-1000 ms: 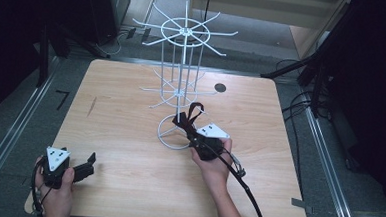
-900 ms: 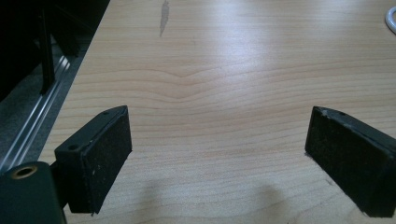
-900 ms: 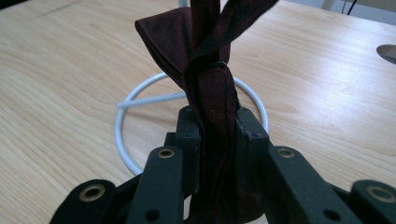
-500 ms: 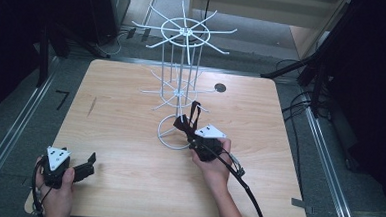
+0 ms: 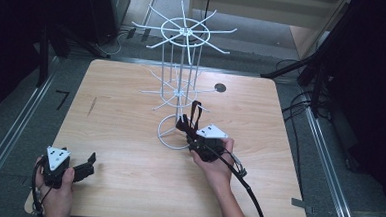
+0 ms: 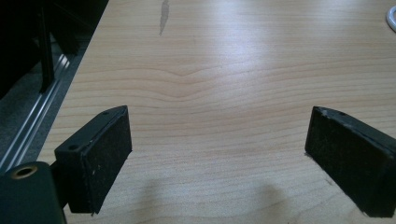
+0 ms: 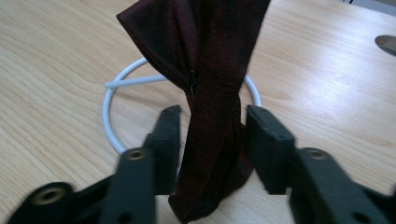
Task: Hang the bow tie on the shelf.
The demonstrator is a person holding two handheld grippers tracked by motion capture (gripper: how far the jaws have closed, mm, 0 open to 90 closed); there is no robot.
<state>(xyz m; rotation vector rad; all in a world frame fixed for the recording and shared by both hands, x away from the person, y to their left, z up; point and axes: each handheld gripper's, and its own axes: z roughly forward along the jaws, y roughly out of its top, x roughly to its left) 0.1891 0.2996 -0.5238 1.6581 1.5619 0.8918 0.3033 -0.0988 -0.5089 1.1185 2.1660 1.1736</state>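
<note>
High view | right gripper point(image 5: 192, 130) at the near right of the white wire display rack point(image 5: 180, 86), by its ring base; jaws pinch a dark red cloth strap point(image 7: 210, 93), apparently to lift it toward a hook | left gripper point(image 5: 80, 166) parked near left on the wooden table point(image 5: 126, 110); jaws wide apart, empty, seemingly waiting

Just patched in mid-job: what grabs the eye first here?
The tall white wire rack standing at the middle of the wooden table, its arms bare. Next, the dark red cloth pinched in the right gripper just in front of the rack's ring base. The left gripper waits open at the table's near left corner.
</note>
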